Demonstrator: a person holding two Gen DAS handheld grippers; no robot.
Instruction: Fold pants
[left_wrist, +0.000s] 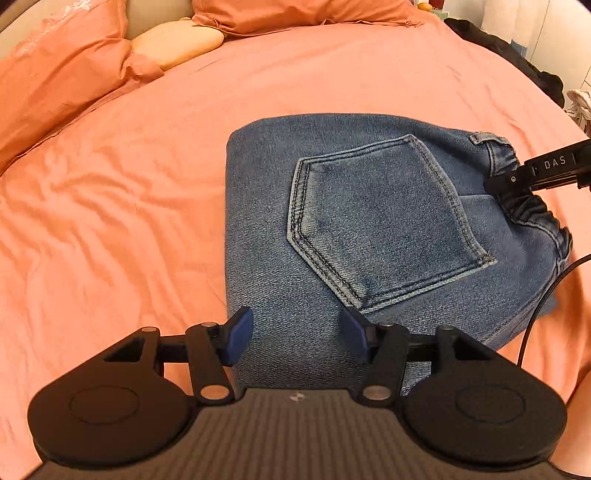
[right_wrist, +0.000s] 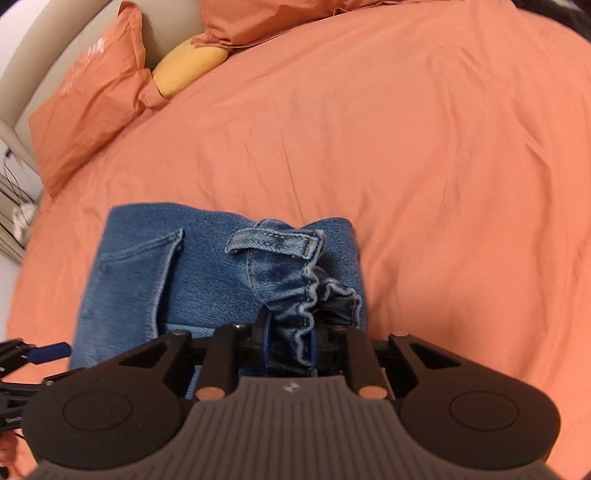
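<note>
The blue jeans (left_wrist: 369, 229) lie folded into a compact block on the orange bed sheet, back pocket (left_wrist: 380, 218) facing up. My left gripper (left_wrist: 295, 332) is open and empty, hovering over the near edge of the jeans. My right gripper (right_wrist: 290, 341) is shut on the gathered elastic waistband (right_wrist: 306, 295) of the jeans (right_wrist: 207, 273). In the left wrist view the right gripper (left_wrist: 506, 184) reaches in from the right edge onto the waistband (left_wrist: 528, 206). The left gripper's blue fingertip (right_wrist: 51, 350) shows at the left edge of the right wrist view.
Orange pillows (left_wrist: 55, 74) and a yellow cushion (left_wrist: 177, 44) lie at the head of the bed. Dark clothing (left_wrist: 517, 55) sits at the far right bed edge. A black cable (left_wrist: 535, 314) hangs at the right. The orange sheet (right_wrist: 443, 147) spreads wide around the jeans.
</note>
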